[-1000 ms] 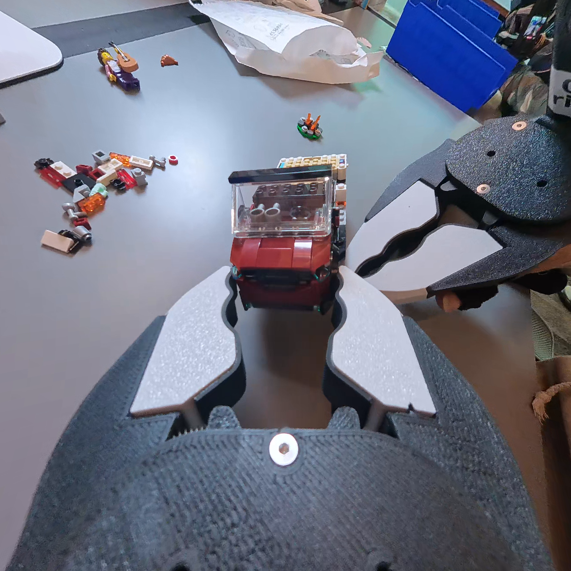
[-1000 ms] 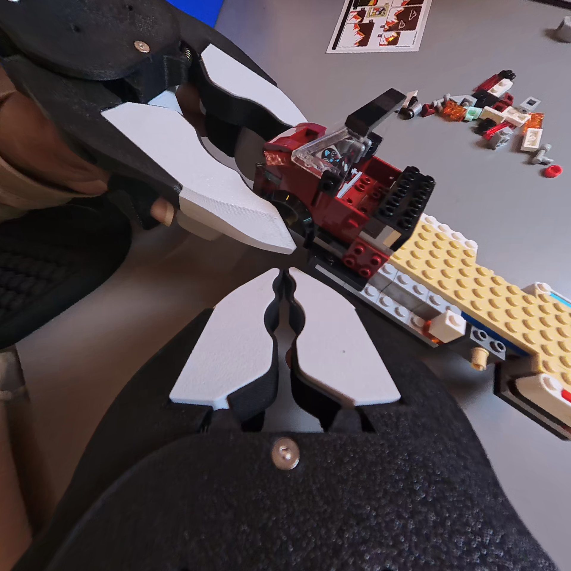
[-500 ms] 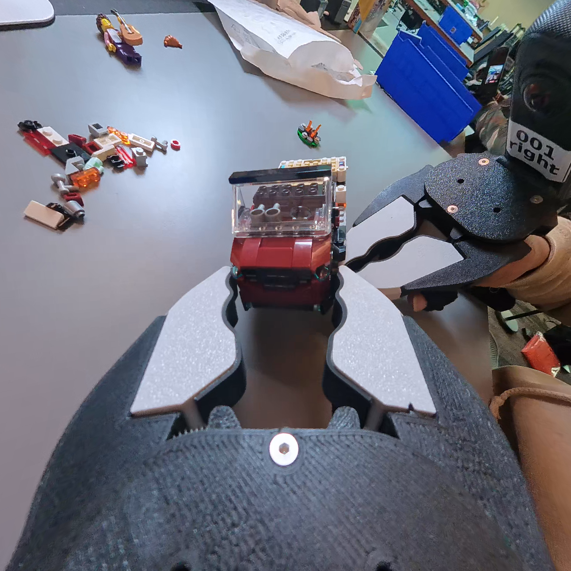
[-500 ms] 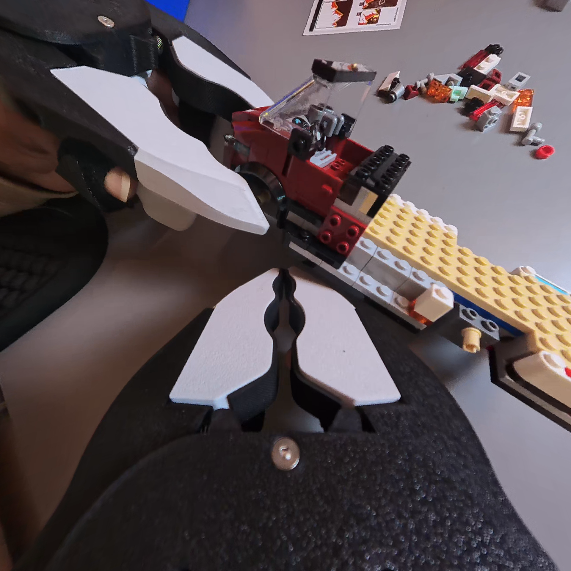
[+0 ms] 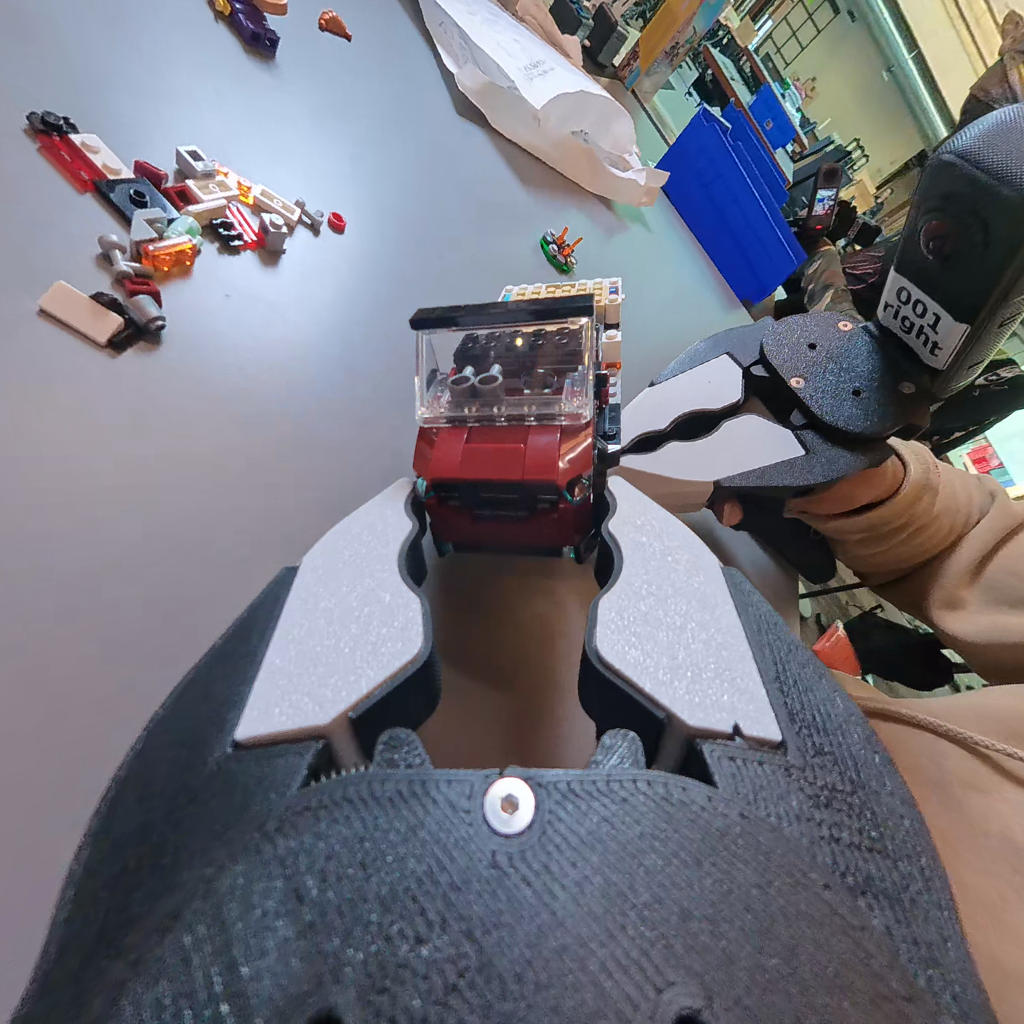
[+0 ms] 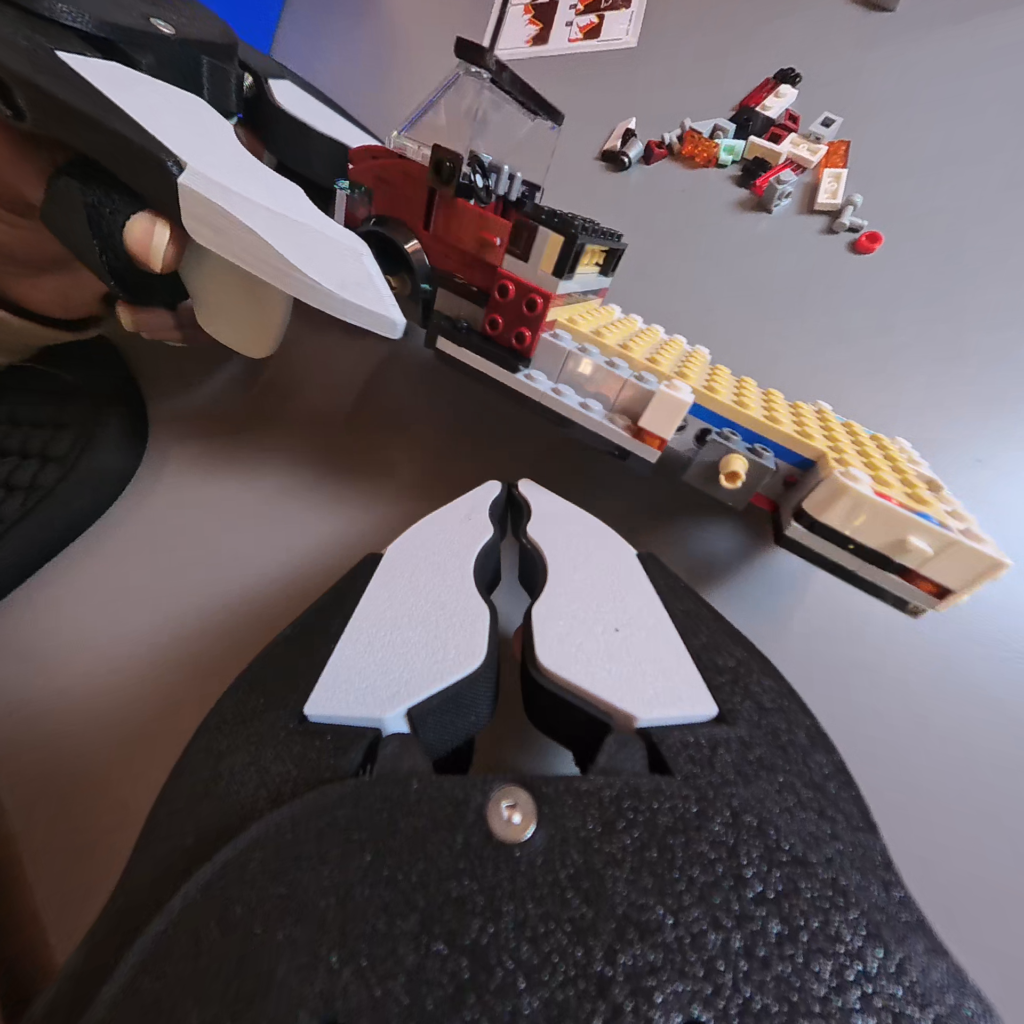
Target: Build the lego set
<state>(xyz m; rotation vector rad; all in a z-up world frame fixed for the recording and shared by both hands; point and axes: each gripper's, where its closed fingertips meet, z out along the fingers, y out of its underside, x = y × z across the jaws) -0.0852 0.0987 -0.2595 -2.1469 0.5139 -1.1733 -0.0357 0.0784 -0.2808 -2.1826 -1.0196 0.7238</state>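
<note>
My left gripper (image 5: pixel 512 515) is shut on the front end of a dark red brick truck (image 5: pixel 504 460) with a clear windscreen and a black roof plate. Both pads press on its sides. The right wrist view shows the same grip: the left gripper's fingers (image 6: pixel 288 238) clamp the truck's cab (image 6: pixel 460 233), and its long tan flatbed (image 6: pixel 748 399) sticks out to the right over the grey table (image 6: pixel 831 748). My right gripper (image 6: pixel 512 487) is shut and empty, just short of the truck's side. It also shows in the left wrist view (image 5: pixel 629 446), beside the cab.
A pile of small loose bricks (image 5: pixel 166 221) lies on the table at the left; it also shows in the right wrist view (image 6: pixel 776 149). A white paper bag (image 5: pixel 526 94), blue bins (image 5: pixel 726 205) and a small green and orange piece (image 5: pixel 561 252) lie beyond. An instruction sheet (image 6: pixel 565 27) lies at the far edge. One gripper's finger ends stand about 7 cm off the other's.
The left gripper has kept its grip on the truck while it rolled and tilted with it. The right gripper stayed shut and drew back a little from the truck's side.
</note>
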